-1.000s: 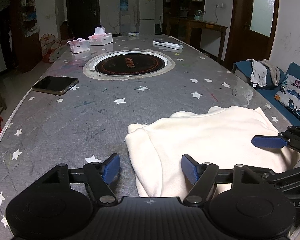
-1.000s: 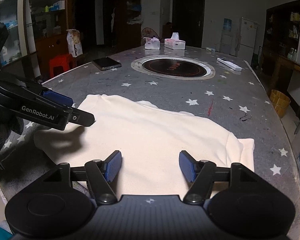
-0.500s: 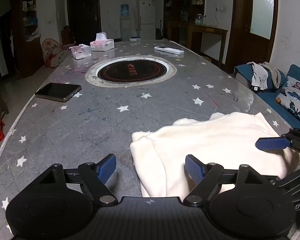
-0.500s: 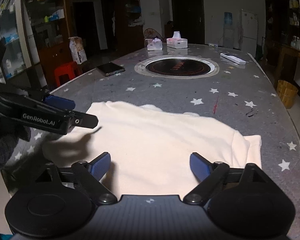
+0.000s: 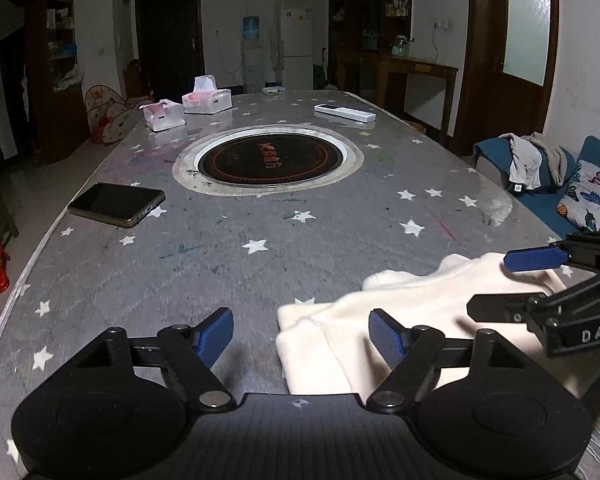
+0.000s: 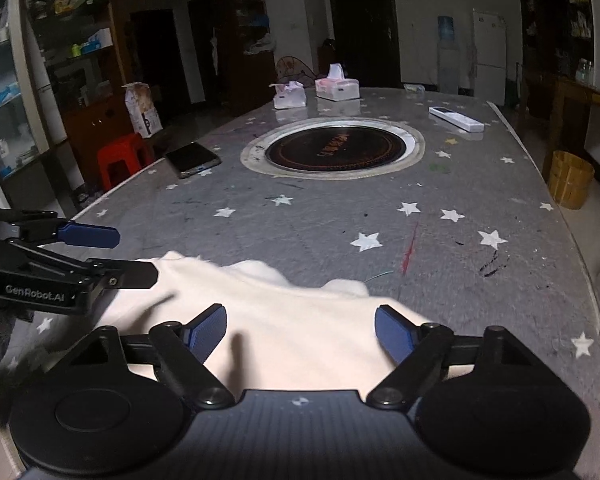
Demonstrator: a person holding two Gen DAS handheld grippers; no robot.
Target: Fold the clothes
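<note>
Cream garment [image 5: 412, 320] folded at lower right of the left wrist frame, lower centre [image 6: 300, 320] of the right wrist frame, on the starred table [image 5: 220, 264]. Left gripper [image 5: 302, 334] jaws wide apart, empty. Right gripper [image 6: 300, 330] likewise spread, nothing clamped.

Surface and material findings, table and both tools

Cream garment [image 6: 300, 320]: soft matt cloth, slightly fuzzy, lying under and between the right gripper [image 6: 300, 330] fingers; left gripper [image 5: 301, 334] body matt black ribbed plastic, finger pads [image 5: 386, 336] blue, finely textured; table [image 5: 220, 252] ahead of the fingers covered in matt grey star-printed sheet, scuffed and ink-marked; round inset [image 5: 268, 158] beyond, glossy dark glass with dull metal ring; phone [image 5: 116, 204] left of the fingers, glossy black screen
</note>
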